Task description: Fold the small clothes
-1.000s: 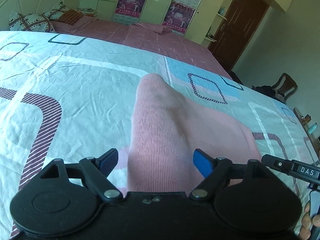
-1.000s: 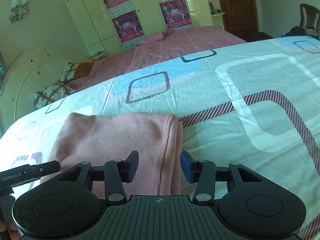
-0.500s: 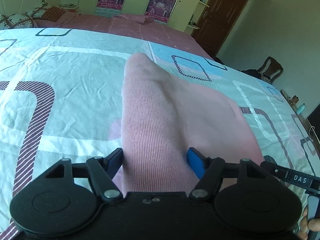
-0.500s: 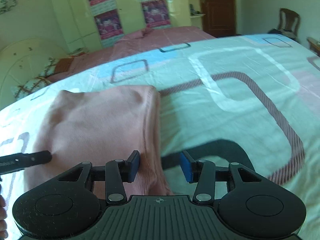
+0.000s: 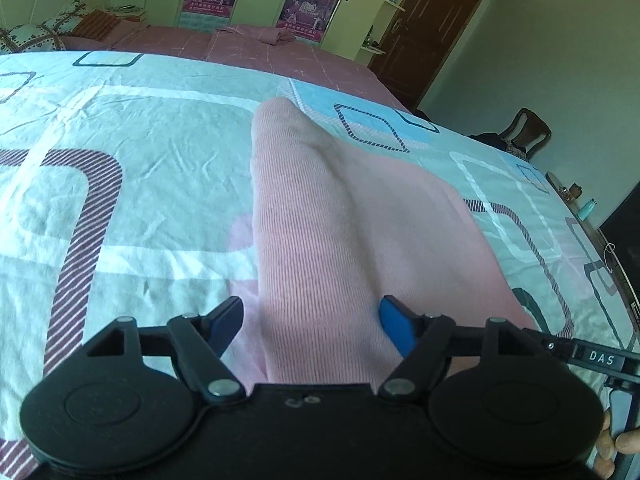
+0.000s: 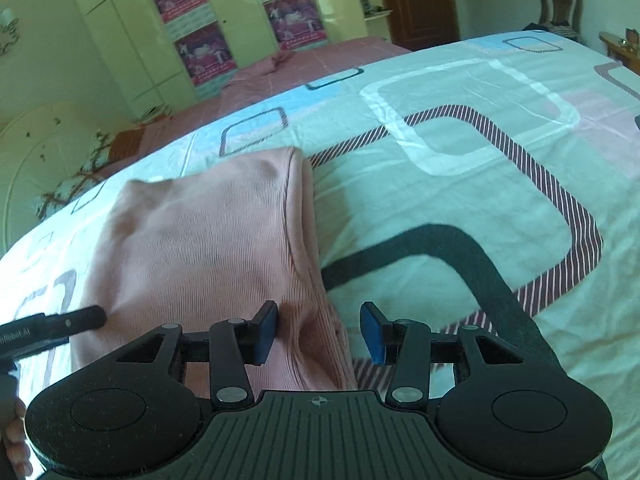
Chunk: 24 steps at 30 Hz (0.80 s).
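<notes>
Garment [image 5: 344, 240], pink ribbed knit, lies on the bed [image 5: 132, 184] over a bedsheet with rounded-square outlines; part of it is raised toward both cameras. Left gripper [image 5: 311, 320] fingers are opening, pink cloth bulging between the 2 blue pads [image 5: 394, 326]; left pad looks just clear of the fabric, right pad at its edge, firm pinch cannot be told. Right gripper [image 6: 318, 332] sits at the garment's right hem [image 6: 298, 216]: left pad against the cloth, right pad apart from it with bedsheet showing in the gap, so fingers stand open. Tip of the other gripper enters at each view's edge. Far side: second bed with pink cover [image 5: 248, 46], pillows [image 5: 36, 34], posters on the wardrobe [image 6: 192, 24], brown door [image 5: 432, 28], chair [image 5: 524, 132].
</notes>
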{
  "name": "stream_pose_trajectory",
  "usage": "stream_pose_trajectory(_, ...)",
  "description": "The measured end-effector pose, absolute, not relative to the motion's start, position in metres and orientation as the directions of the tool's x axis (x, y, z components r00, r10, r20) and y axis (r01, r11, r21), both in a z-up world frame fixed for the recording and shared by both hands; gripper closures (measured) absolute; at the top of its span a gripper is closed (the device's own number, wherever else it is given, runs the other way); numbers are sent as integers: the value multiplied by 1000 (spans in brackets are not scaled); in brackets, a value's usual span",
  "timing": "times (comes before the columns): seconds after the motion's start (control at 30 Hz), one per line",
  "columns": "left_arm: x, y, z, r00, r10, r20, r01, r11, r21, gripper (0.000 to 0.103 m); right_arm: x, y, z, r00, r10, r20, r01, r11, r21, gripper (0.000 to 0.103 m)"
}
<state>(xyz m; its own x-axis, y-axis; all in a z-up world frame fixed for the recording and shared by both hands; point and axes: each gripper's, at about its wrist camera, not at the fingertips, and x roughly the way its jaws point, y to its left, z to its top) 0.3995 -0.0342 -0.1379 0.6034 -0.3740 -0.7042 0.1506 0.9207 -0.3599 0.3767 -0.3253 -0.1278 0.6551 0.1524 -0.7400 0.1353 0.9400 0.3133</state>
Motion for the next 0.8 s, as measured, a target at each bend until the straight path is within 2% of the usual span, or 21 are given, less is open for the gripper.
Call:
stream_pose_trajectory(0.1,394,-37,-147,579,-387,-718,156,917,-368,35,371,-328,-142,626,152,-765,138,943,301,58)
stream_pose_trajectory(0.17,393,-37,-150,585,-383,-715,147,917,-371,34,368,-333,-149,626,169,-761,133,939,317,60)
stream_pose_trajectory(0.23,394,-37,-148,580,-382,-720,133,916,-379,33,368,-339,-148,624,196,-757,131,928,348,61)
stream_pose_trajectory(0.4,406,-33,-136,597,-357,-719,88,919,-383,19,377,-350,-133,646,281,-710,83,898,432,60)
stream_pose_trajectory(0.57,433,-29,-143,593,-363,-719,39,904,-425,18,423,-351,-134,642,332,-691,69,873,483,60)
stream_pose_trajectory(0.8,459,-39,-158,567,-428,-704,84,880,-468,21,473,-355,-166,606,441,-662,47,810,584,60)
